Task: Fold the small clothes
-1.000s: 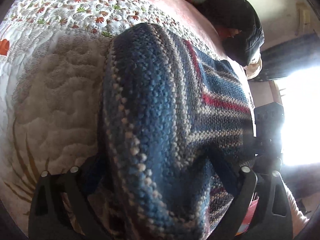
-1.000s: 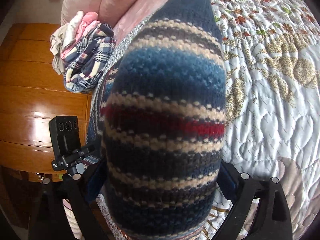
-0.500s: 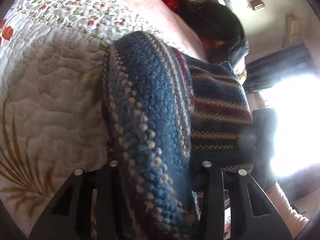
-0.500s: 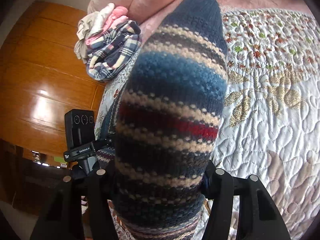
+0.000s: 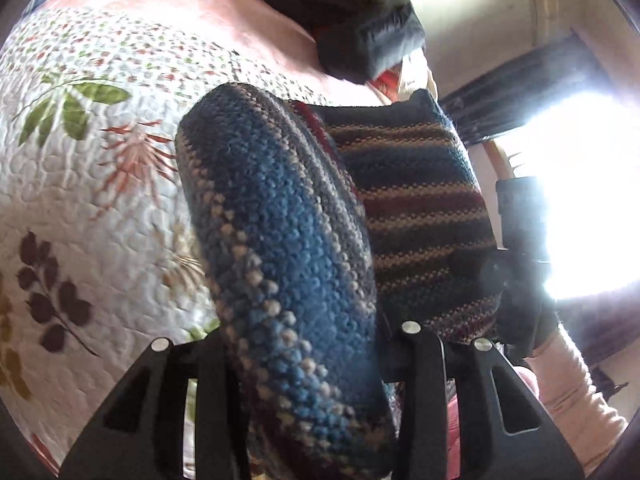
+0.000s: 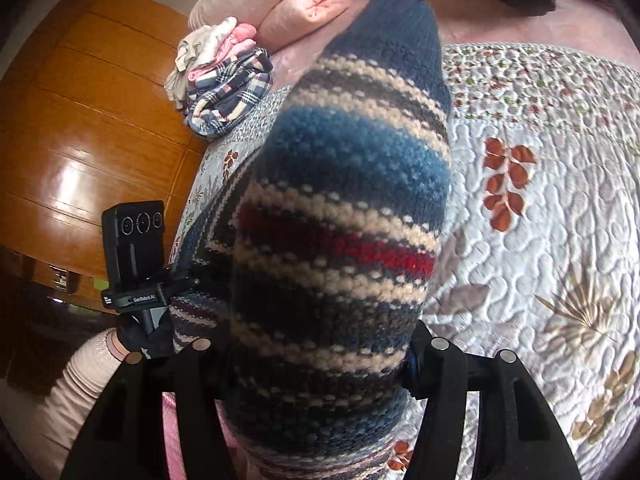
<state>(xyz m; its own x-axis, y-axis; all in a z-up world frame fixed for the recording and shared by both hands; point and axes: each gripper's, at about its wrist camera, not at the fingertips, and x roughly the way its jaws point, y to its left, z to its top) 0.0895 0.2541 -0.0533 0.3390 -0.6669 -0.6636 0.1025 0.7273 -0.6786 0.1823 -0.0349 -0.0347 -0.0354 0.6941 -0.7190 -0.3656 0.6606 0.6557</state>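
Blue, cream, red striped knit, leaf-print white quilt

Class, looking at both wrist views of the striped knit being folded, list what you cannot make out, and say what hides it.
- Left claw tips, left wrist view: buried in the striped knit.
- Right claw tips, right wrist view: likewise covered.
- The knit's type: its lower part runs off both views.
- Window, left wrist view: washed out by glare.
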